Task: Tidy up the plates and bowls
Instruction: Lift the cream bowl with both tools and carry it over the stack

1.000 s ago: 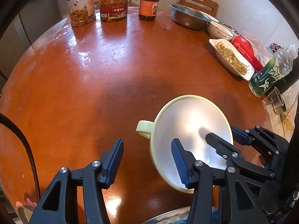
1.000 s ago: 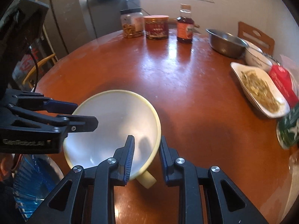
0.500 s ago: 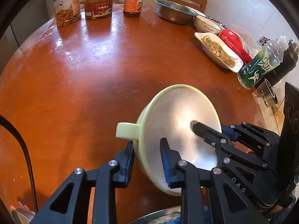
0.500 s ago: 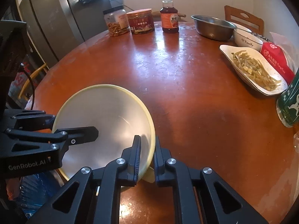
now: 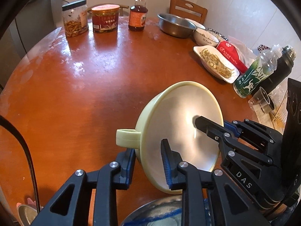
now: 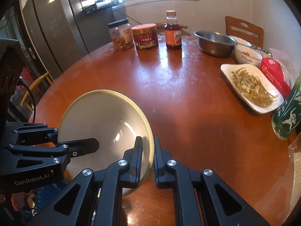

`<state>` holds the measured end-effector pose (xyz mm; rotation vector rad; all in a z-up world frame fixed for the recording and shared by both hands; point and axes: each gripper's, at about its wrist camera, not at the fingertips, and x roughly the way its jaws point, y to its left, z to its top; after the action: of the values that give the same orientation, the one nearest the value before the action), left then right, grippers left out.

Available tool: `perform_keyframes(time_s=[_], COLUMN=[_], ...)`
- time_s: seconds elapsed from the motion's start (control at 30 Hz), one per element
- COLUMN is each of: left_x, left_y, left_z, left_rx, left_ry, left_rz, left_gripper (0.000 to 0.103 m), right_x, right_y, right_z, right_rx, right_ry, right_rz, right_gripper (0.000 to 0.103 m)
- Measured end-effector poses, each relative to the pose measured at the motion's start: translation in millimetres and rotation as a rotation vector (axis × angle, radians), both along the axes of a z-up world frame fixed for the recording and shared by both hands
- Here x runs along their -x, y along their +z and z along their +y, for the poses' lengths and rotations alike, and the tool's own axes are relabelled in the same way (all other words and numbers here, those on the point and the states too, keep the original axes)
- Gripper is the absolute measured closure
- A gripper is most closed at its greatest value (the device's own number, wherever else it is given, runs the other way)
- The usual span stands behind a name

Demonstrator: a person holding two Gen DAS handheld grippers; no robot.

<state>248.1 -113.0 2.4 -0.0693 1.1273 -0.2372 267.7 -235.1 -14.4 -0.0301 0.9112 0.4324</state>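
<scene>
A pale yellow bowl (image 5: pixel 178 122) with a loop handle (image 5: pixel 126 137) hangs tilted above the round wooden table (image 5: pixel 84 86), held from two sides. My left gripper (image 5: pixel 148 162) is shut on the bowl's near rim, just beside the handle. From the right, my right gripper (image 5: pixel 211 123) clamps the opposite rim, one finger inside the bowl. In the right wrist view the bowl (image 6: pixel 97 120) sits low and left, with my right gripper (image 6: pixel 148 156) shut on its rim. My left gripper (image 6: pixel 75 139) grips the far side there.
A steel bowl (image 5: pixel 175 25), a white bowl (image 5: pixel 206 37) and a white plate of food (image 5: pixel 218 64) line the table's right edge, with a red packet (image 5: pixel 233 56), green bottle (image 5: pixel 252 77) and black flask (image 5: pixel 280 69). Two jars and a sauce bottle (image 5: pixel 137 13) stand at the back. A steel basin (image 5: pixel 160 212) lies below my left gripper.
Both grippers have closed onto the bowl's rim, the left one beside the handle. The bowl has come up off the table and tilted.
</scene>
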Motion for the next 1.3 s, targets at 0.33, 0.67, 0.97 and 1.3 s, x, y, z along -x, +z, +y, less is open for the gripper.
perform_keyframes(time_s=[0.33, 0.67, 0.97, 1.3], left_x=[27.8, 72.8, 119.7, 147.3], left_y=[26.9, 34.2, 24.0, 15.0], left_z=[15.3, 27.8, 32.6, 32.4], left_rx=[0.012, 0.008, 0.020, 0.010], left_ry=[0.021, 0.015, 0.007, -0.011], left_rz=[-0.054, -0.056, -0.026, -0.001], left_gripper=[0.076, 0.076, 0.076, 0.076], right_x=[21.7, 56.7, 101.6, 136.2], right_y=[24.4, 41.4, 32.3, 20.1], right_z=[13.4, 25.2, 30.5, 30.2], right_rx=[0.001, 0.003, 0.010, 0.030], right_ry=[0.028, 0.061, 0.088, 0.103], right_rz=[-0.049, -0.085, -0.058, -0.030], right_gripper=[0.092, 0.092, 0.092, 0.092])
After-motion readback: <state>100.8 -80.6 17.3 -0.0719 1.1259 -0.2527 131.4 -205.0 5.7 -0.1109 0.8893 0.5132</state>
